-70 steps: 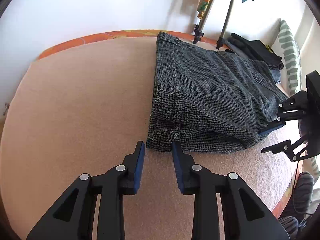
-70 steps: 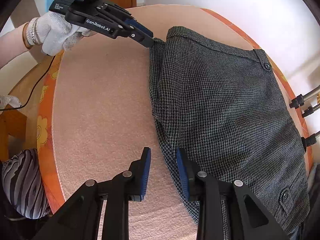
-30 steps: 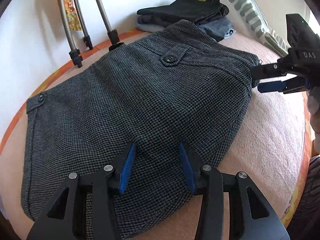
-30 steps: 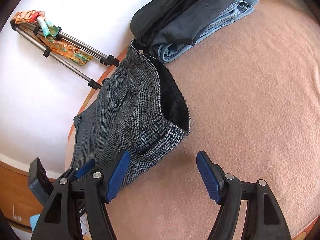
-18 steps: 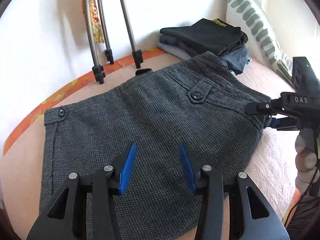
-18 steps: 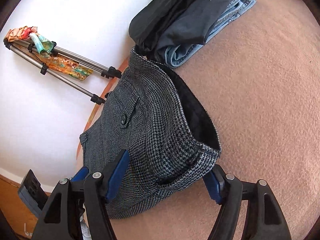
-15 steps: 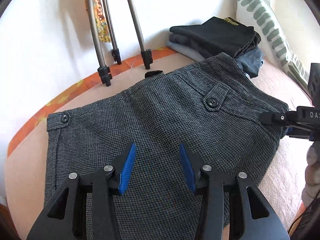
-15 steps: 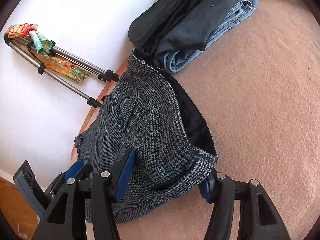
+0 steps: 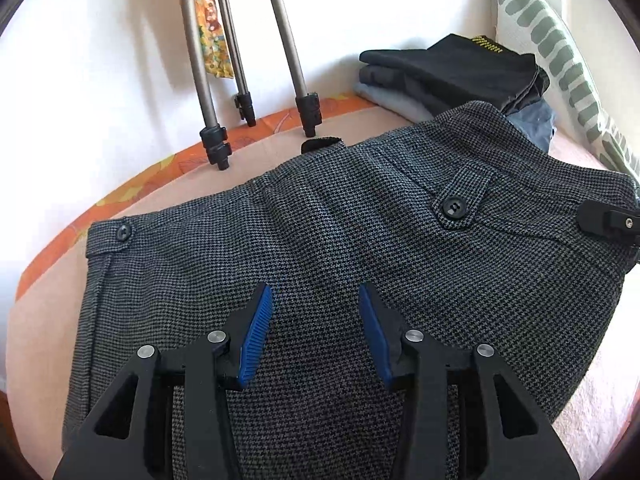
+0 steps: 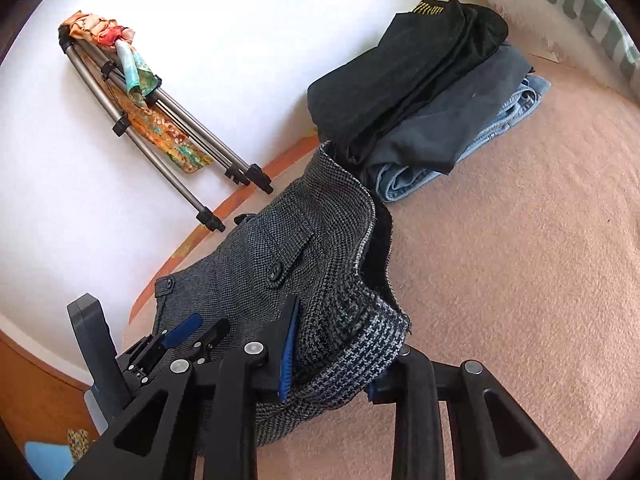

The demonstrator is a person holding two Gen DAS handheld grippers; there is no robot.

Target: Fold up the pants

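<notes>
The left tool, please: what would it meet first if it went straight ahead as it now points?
Probably the folded grey houndstooth wool pants, lying beneath the open left tool; how far above them it sits is unclear.

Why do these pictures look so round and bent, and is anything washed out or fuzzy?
Both views are fisheye, with dark corners. In the left wrist view the tripod legs bow and the wall is blown out white by bright daylight; the pants stay sharp. In the right wrist view the wall glares too, and the bed cover curves; the weave near the fingers looks enlarged.
</notes>
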